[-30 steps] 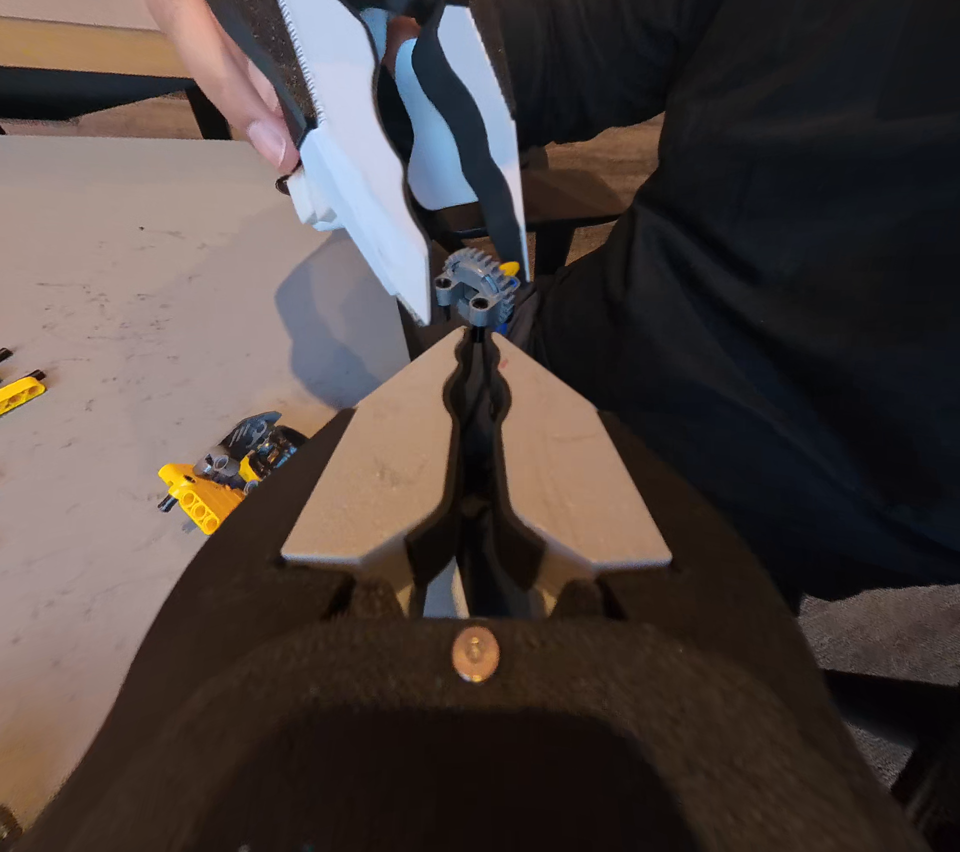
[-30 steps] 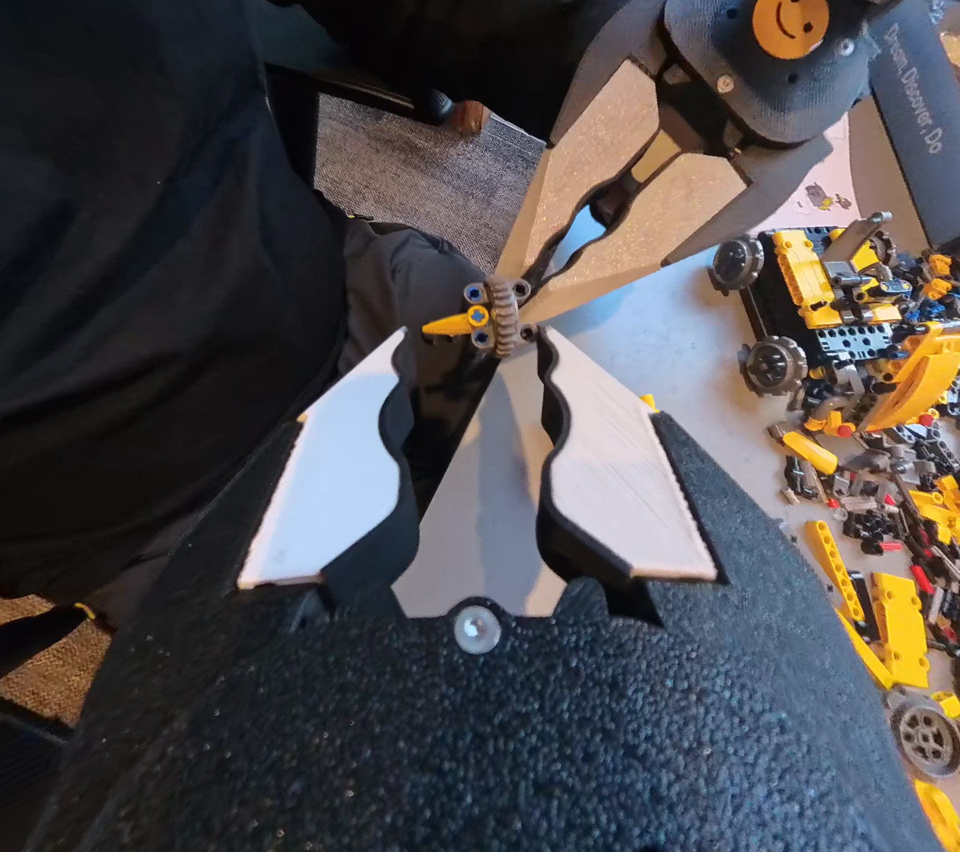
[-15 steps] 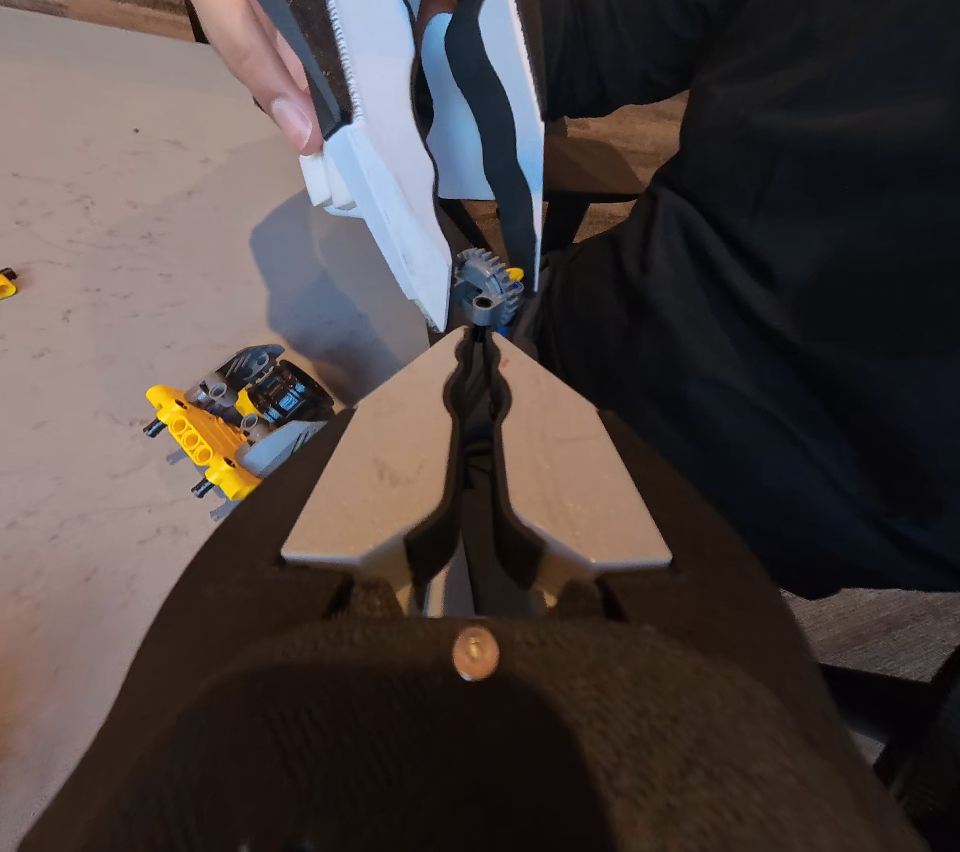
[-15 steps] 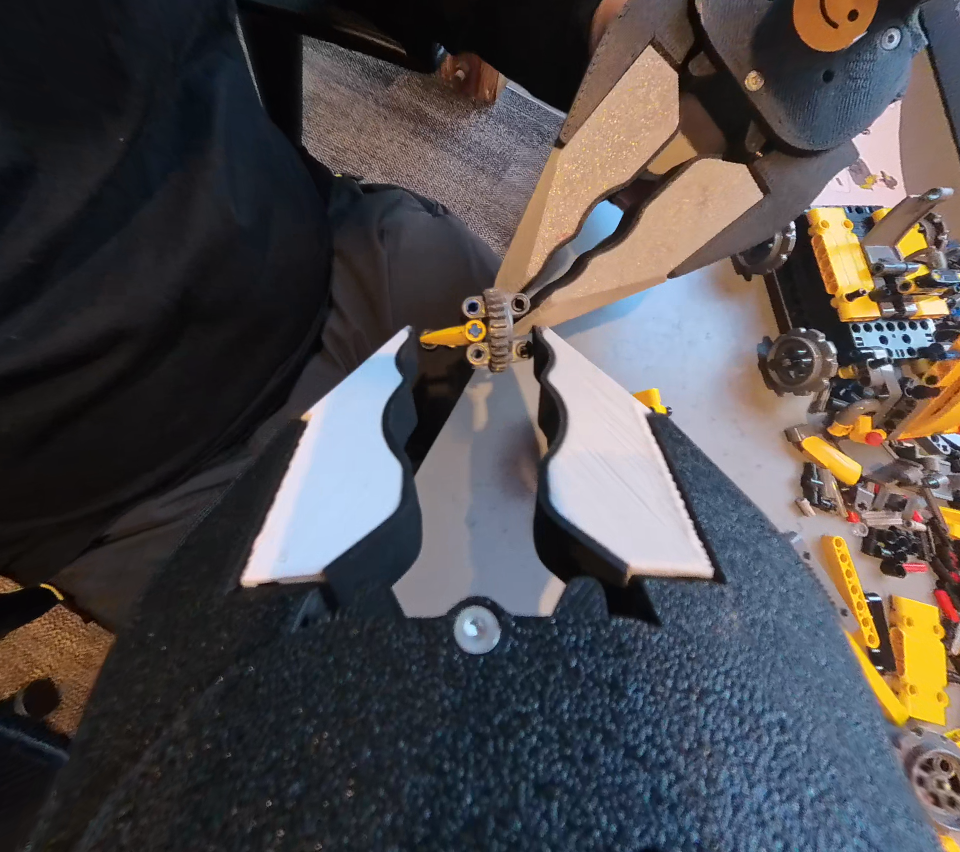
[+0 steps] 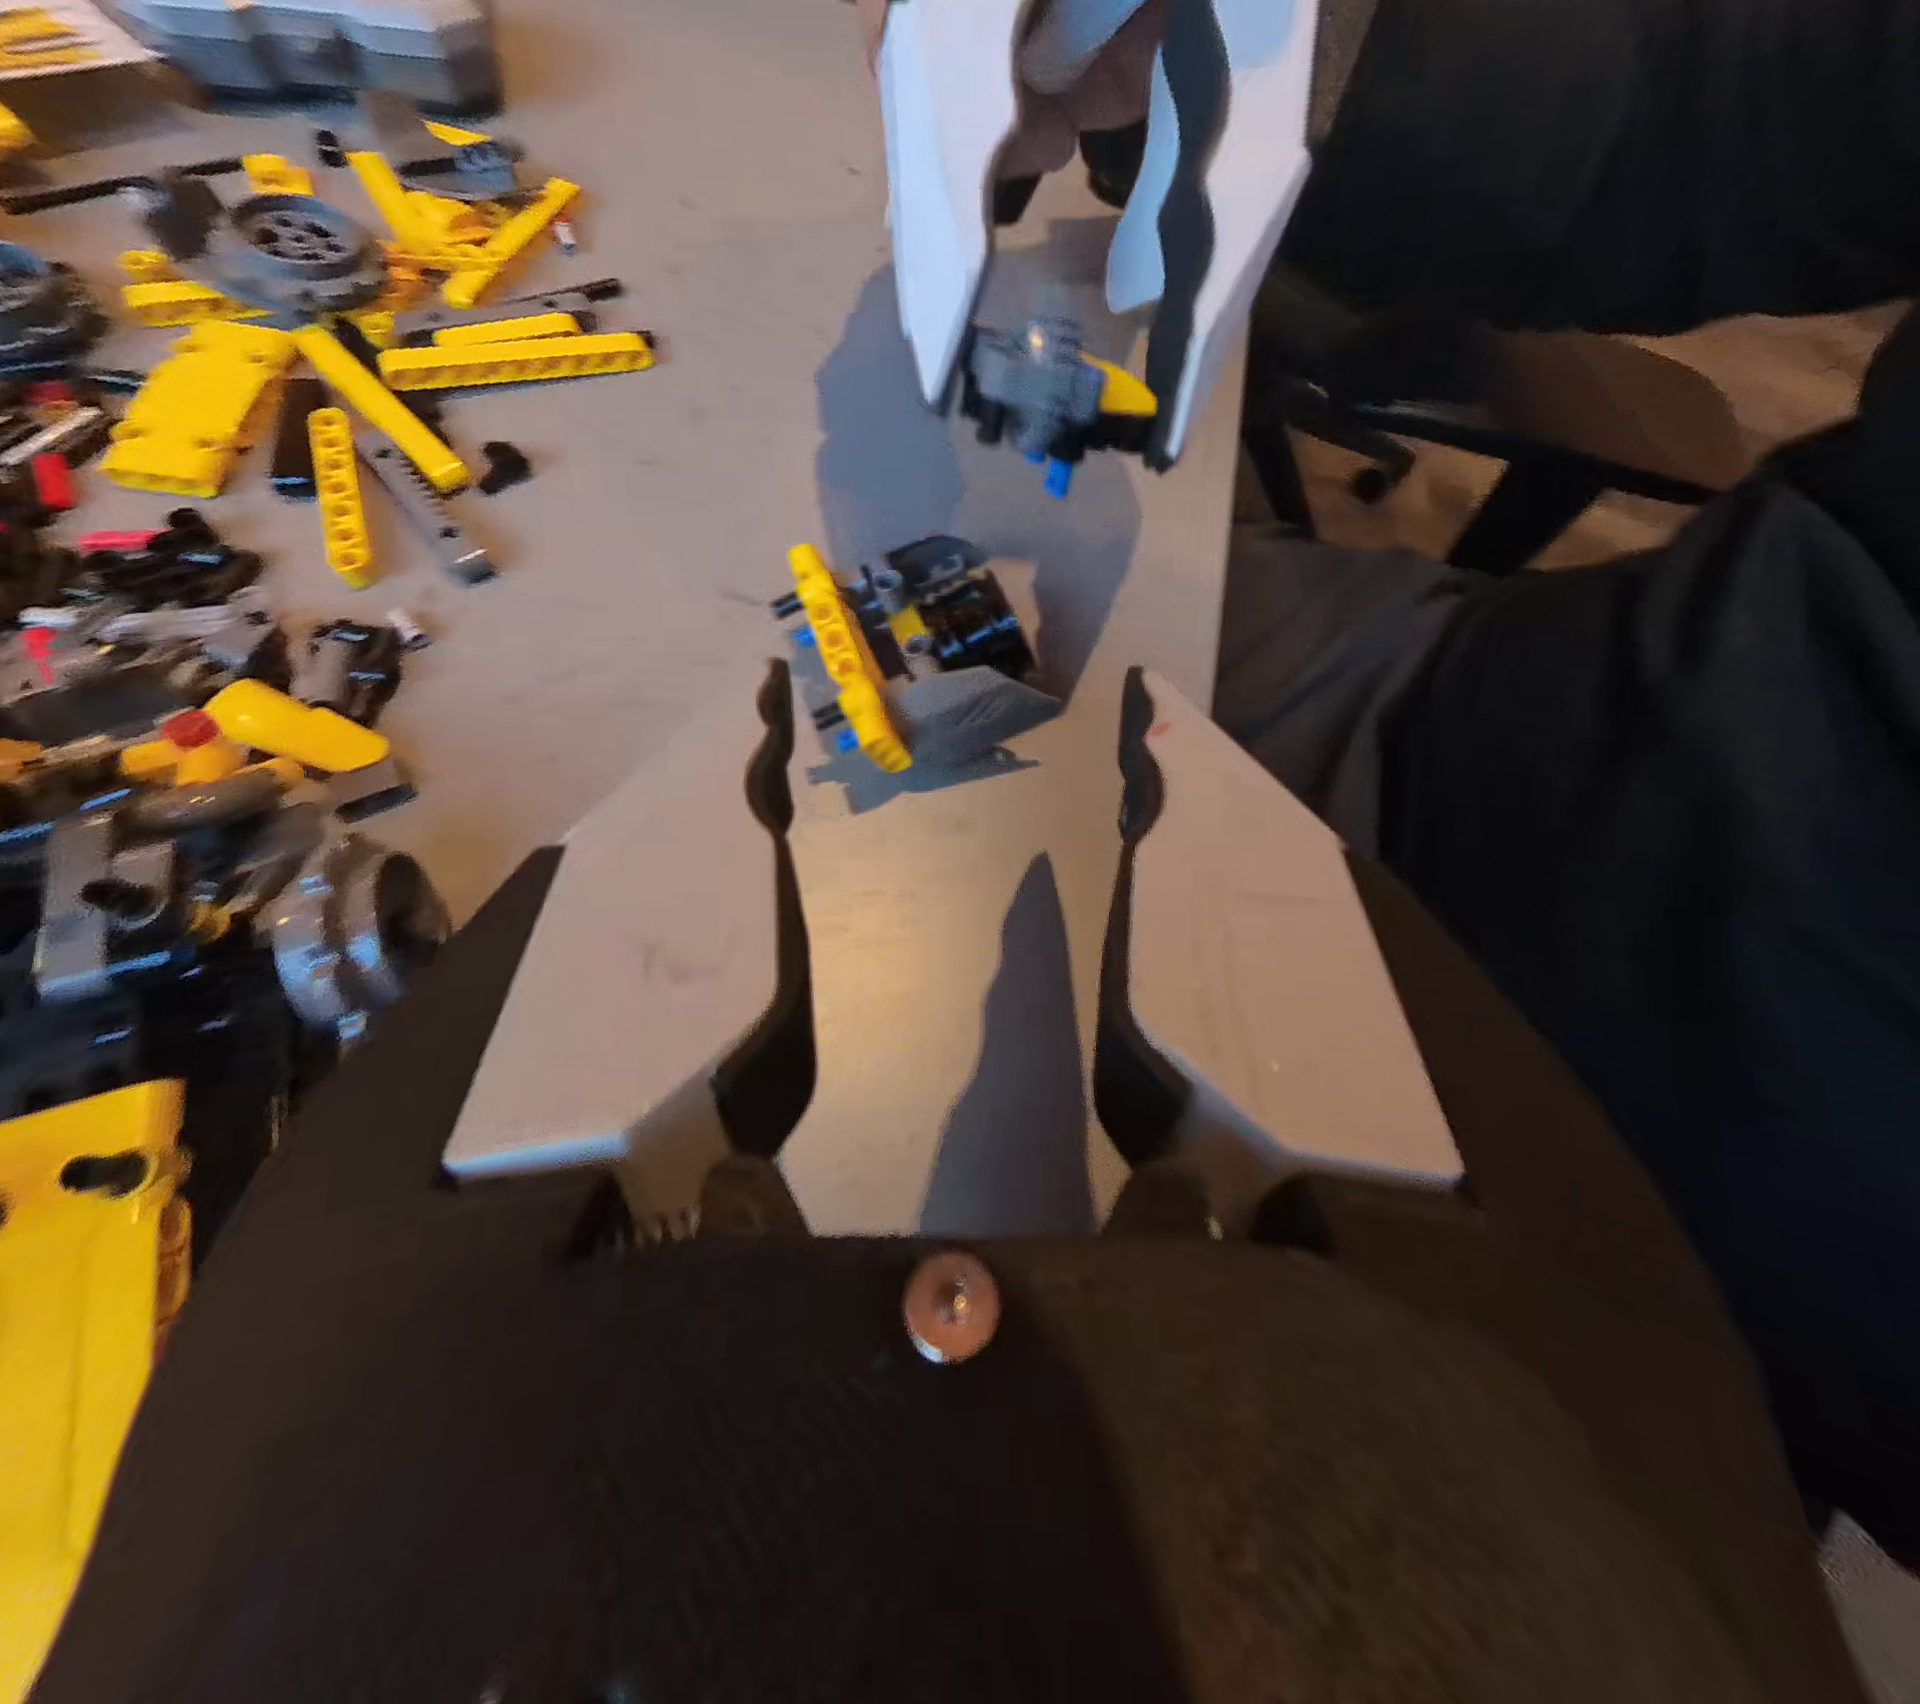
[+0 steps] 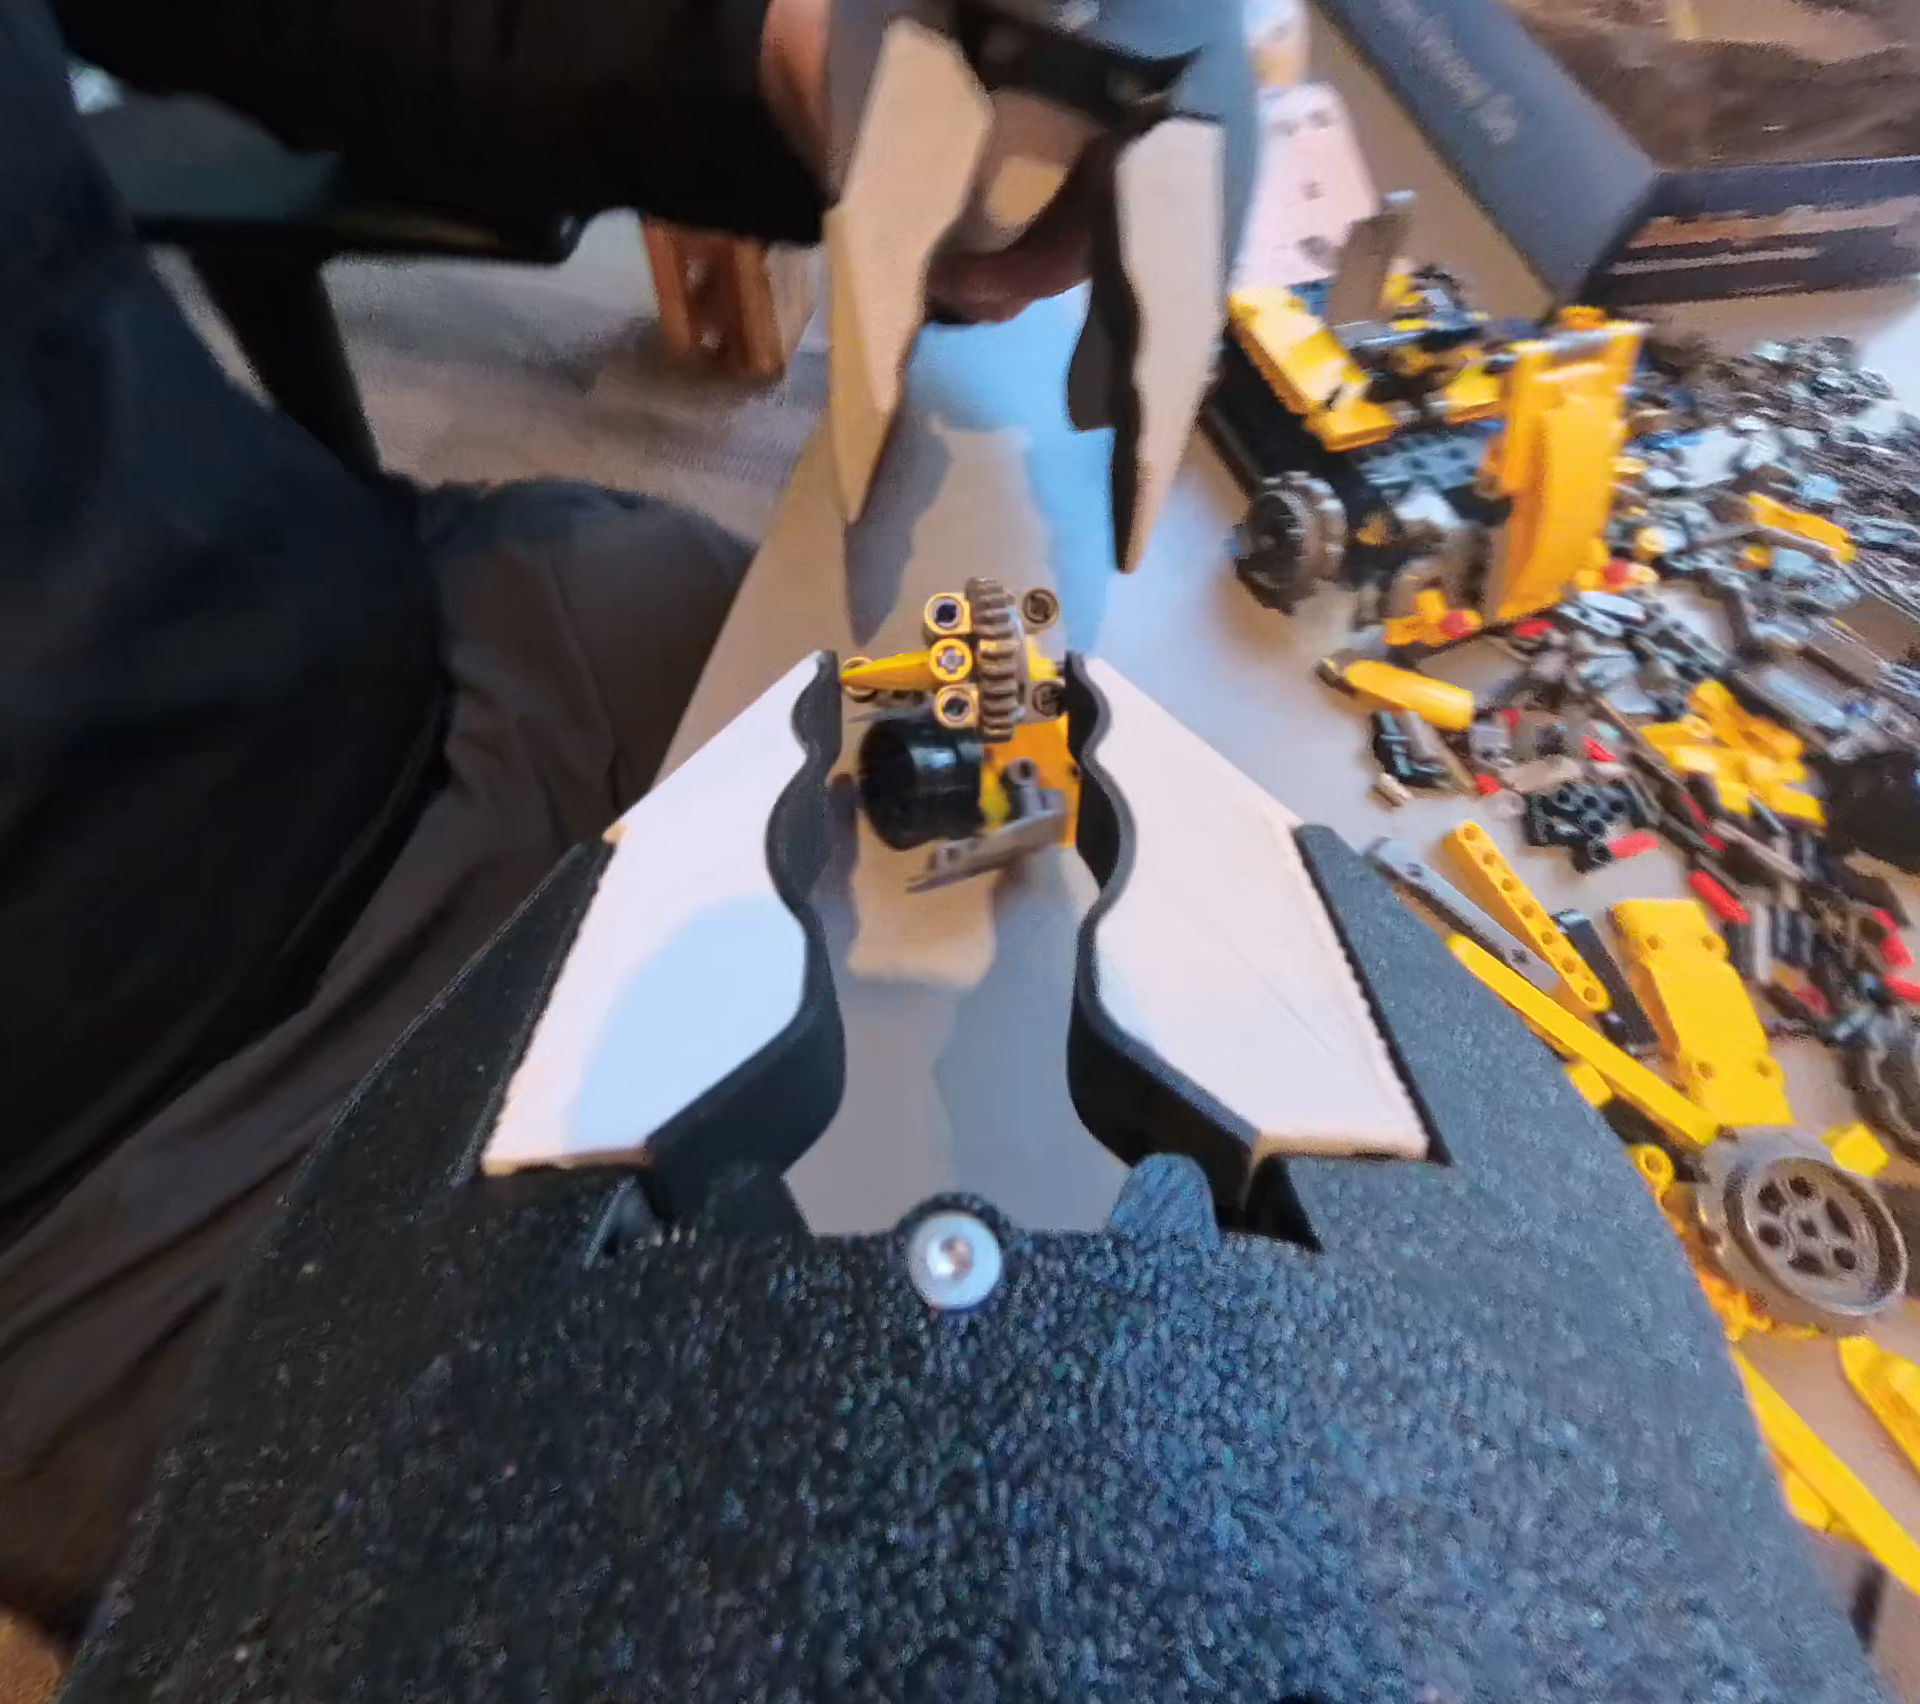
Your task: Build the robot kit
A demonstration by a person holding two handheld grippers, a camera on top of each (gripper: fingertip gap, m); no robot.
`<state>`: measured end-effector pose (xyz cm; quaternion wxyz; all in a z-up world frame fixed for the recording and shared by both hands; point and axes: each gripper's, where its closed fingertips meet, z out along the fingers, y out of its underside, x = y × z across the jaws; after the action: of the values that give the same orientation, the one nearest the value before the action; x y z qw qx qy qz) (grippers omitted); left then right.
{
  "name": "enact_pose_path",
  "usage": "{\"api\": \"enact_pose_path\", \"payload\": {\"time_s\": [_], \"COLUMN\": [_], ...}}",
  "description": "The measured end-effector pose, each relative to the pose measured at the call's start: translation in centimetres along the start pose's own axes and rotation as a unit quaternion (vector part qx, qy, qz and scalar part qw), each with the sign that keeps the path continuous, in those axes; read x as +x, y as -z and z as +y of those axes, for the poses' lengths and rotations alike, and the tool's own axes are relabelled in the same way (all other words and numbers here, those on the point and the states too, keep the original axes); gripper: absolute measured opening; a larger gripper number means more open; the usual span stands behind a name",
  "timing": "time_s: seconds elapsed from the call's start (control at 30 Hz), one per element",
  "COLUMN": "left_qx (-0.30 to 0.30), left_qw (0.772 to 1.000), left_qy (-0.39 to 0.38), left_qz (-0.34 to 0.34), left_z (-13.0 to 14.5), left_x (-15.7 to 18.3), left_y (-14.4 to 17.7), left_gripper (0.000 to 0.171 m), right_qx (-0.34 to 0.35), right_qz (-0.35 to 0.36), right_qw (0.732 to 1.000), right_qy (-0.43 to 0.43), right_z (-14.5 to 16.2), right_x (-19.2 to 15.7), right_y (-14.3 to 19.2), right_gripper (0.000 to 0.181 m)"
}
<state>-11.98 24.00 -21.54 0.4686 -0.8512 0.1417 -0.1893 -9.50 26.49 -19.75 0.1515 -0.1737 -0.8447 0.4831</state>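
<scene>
My right gripper is shut on a small gear assembly: a grey gear, a yellow pointed piece and blue pins. It holds the assembly just above the grey table. In the left wrist view this gripper comes down from the top with the assembly between its white fingertips. My left gripper is open and empty. A small yellow, black and grey sub-assembly lies on the table between and just beyond its fingertips, below the held piece. The right wrist view shows the left gripper open beyond the gear assembly.
A heap of loose yellow, black and grey pieces covers the table's left half. A partly built yellow vehicle, a dark box, a wheel and a grey block stand there. The table edge runs beside a person's dark clothing. One gripper's finger ends stand about 5 cm off the other's. About 15 cm separates my left fingertips from the partly built yellow vehicle.
My left gripper let go of the gear assembly, opened and drew back. My right gripper closed on it and carried it from beside the person's body to over the table.
</scene>
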Motion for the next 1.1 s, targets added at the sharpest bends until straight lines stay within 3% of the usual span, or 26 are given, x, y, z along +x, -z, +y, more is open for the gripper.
{"api": "enact_pose_path", "payload": {"time_s": [0.1, 0.33, 0.47, 0.7, 0.83, 1.1], "left_qx": [0.028, 0.049, 0.059, 0.046, 0.067, 0.044], "left_qw": [0.999, 0.994, 0.993, 0.994, 0.992, 0.998], "left_qy": [-0.002, -0.044, -0.048, -0.051, -0.043, -0.001], "left_qz": [-0.014, -0.083, -0.095, -0.088, -0.096, -0.045], "left_z": [0.2, 0.4, -0.2, 0.0, -0.5, 0.0], "left_x": [-1.0, -3.0, -4.0, -4.0, -4.2, -3.7], "left_y": [-0.1, -0.2, -0.3, -0.8, -0.3, -1.3], "left_gripper": [0.064, 0.067, 0.082, 0.089, 0.092, 0.103], "right_qx": [0.058, 0.117, 0.128, 0.106, 0.109, 0.141], "right_qz": [0.014, 0.050, 0.029, 0.033, 0.033, 0.014], "right_qw": [0.996, 0.983, 0.975, 0.983, 0.983, 0.979], "right_qy": [-0.061, -0.131, -0.180, -0.147, -0.142, -0.147], "right_z": [0.2, 0.5, 1.3, 2.0, 2.0, 1.0], "right_x": [2.8, 6.3, 7.0, 6.8, 6.8, 7.5], "right_y": [0.7, 1.4, 1.0, 0.5, 0.5, 0.3], "right_gripper": [0.043, 0.043, 0.043, 0.043, 0.043, 0.043]}}
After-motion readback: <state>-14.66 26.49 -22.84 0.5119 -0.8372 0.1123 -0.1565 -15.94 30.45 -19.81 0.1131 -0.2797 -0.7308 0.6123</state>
